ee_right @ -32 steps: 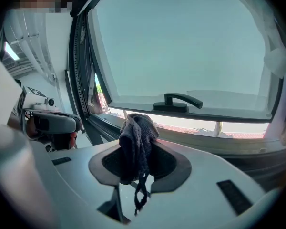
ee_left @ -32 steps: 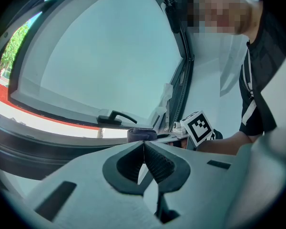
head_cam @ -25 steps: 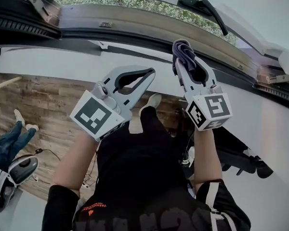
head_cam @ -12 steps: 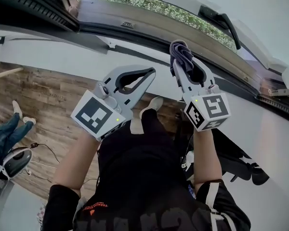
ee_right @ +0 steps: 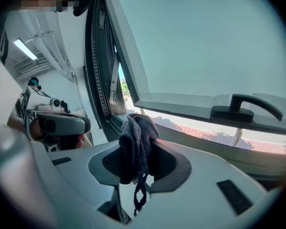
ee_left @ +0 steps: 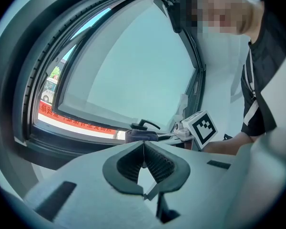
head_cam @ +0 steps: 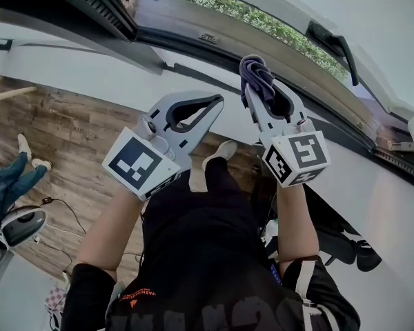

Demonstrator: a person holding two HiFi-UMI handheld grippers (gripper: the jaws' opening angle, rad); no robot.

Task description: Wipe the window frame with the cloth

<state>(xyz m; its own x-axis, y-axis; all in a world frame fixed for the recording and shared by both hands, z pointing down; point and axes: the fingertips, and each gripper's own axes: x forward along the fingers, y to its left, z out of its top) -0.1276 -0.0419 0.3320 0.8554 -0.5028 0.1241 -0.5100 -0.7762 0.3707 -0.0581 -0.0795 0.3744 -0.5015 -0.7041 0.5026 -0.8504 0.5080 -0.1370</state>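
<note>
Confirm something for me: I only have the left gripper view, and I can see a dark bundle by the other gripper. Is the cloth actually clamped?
Observer: Yes. In the right gripper view the right gripper is shut on the cloth, which is bunched between its fingers with a loose thread hanging down.
Operator: What lies ahead of it?
Observer: The black window handle sits ahead and to its right, on the opened sash.
Operator: And where is my left one, seen from above?
Observer: In the head view the left gripper is beside the right one, on the room side of the window frame, touching nothing.
</note>
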